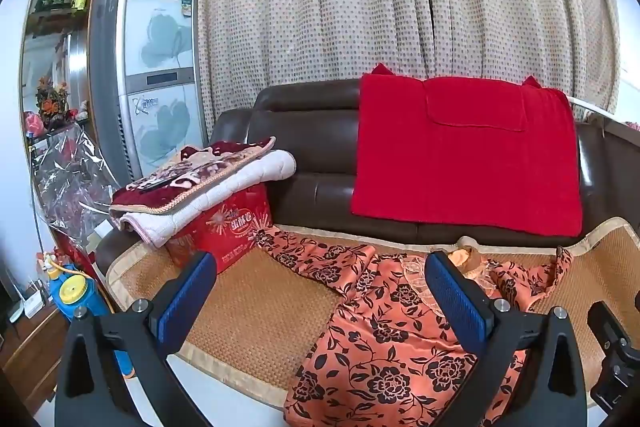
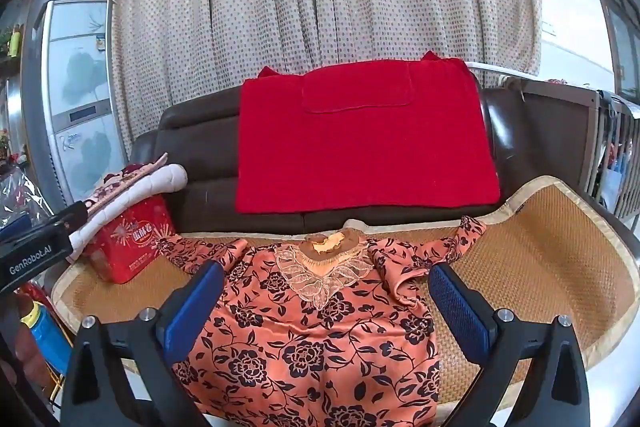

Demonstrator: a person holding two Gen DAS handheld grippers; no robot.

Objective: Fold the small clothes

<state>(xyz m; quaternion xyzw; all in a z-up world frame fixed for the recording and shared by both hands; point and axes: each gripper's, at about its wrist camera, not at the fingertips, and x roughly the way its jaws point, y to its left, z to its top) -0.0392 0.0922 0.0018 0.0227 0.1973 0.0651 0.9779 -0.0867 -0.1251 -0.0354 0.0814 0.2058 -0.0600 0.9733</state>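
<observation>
orange floral blouse [image 2: 312,339] spread flat on woven mat [image 2: 560,267], left tool [image 1: 320,291] held wide open above it, right tool [image 2: 326,295] likewise spread open, nothing gripped

Bare mat [image 2: 560,259] right of blouse [image 2: 312,339], red box [image 2: 128,243] left

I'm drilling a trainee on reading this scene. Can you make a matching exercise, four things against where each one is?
Things:
1. floral blouse
2. red towel
3. red box
4. folded quilts

Places:
A. on top of the red box
B. draped over the sofa's backrest
C. spread on the woven mat, collar toward the backrest
D. at the mat's left end, under the quilts

Pairs: 1-C, 2-B, 3-D, 4-A
</observation>
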